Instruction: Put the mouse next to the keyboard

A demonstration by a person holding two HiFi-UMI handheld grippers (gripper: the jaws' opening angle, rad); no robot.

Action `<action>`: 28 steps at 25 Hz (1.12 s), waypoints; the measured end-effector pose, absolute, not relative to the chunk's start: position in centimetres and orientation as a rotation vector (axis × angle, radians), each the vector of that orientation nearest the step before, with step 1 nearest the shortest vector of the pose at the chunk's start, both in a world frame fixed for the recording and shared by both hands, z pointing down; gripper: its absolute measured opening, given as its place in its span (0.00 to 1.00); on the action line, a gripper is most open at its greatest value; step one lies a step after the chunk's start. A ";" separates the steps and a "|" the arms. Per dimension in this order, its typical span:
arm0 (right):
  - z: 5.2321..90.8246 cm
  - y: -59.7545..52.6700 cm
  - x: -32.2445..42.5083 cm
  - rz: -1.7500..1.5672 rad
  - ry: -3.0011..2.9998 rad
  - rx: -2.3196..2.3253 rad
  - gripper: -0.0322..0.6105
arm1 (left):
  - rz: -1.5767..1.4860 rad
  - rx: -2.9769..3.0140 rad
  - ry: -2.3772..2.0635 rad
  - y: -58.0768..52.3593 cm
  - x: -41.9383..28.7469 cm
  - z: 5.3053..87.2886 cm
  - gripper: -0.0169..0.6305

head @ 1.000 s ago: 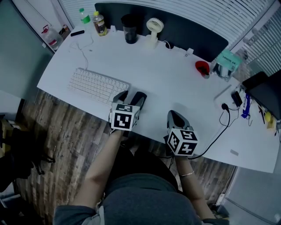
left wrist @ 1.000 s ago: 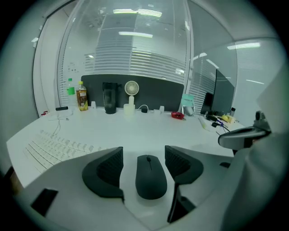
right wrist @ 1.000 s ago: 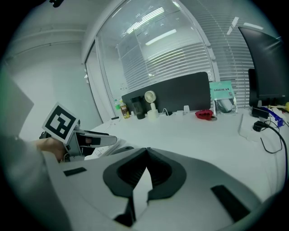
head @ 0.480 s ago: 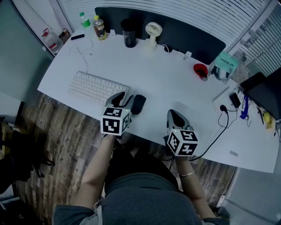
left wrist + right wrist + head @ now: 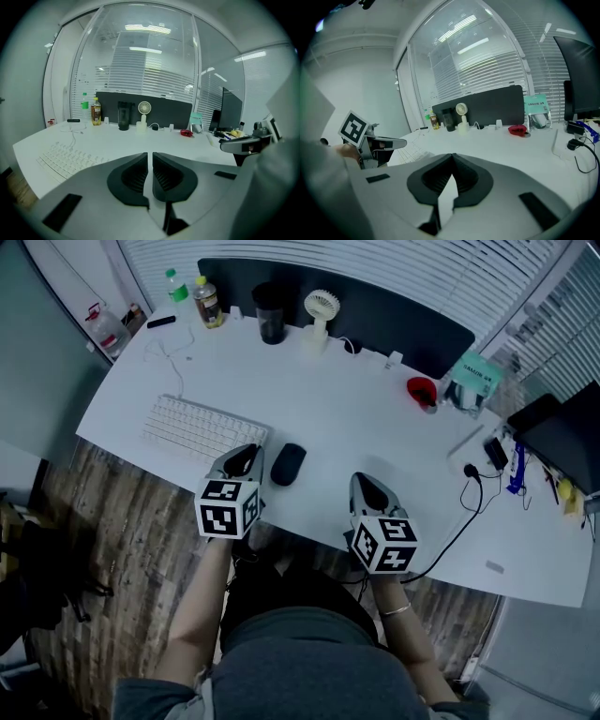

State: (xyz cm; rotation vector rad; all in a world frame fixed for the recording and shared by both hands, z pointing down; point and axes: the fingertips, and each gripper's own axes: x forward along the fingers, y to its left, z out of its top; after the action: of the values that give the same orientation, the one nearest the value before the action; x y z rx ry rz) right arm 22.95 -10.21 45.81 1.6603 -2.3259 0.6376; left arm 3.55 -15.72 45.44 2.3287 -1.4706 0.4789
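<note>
The mouse (image 5: 288, 464) is lying free on the white desk (image 5: 356, 418), just beside the right end of the keyboard (image 5: 202, 427) with only a slim strip of desk between them, so the placing is looking done to me (nothing is gripping it). The left gripper (image 5: 240, 460) is hanging just to the mouse's left, over the keyboard's near right corner. Its jaws have just been closing and are now standing all but together, with nothing between them. The right gripper (image 5: 367, 491) is hovering near the desk's front edge, well to the mouse's right, with its jaws meeting at the tips and also empty. What is remaining, I am judging, is at most drawing both hands away. Counting now: one mouse, one keyboard and two grippers. Along the back I am seeing two bottles (image 5: 204, 298), one dark tumbler (image 5: 269, 310), one small fan (image 5: 319, 315) and one red thing (image 5: 421, 389).
</note>
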 end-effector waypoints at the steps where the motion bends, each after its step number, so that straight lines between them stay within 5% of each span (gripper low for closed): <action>1: 45.7 -10.2 22.9 0.639 -2.334 1.656 0.05 | 0.471 2.324 -1.477 -15.7 3.3 45.3 0.09; 28: 44.6 -10.2 22.3 0.555 -2.361 1.598 0.05 | 0.342 2.272 -1.561 -14.1 0.1 43.8 0.08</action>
State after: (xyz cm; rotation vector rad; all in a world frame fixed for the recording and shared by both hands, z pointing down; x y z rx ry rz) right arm 22.34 -10.23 44.65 1.5982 -2.3605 0.5552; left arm 0.14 -14.09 43.77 2.2723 -1.5611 0.3424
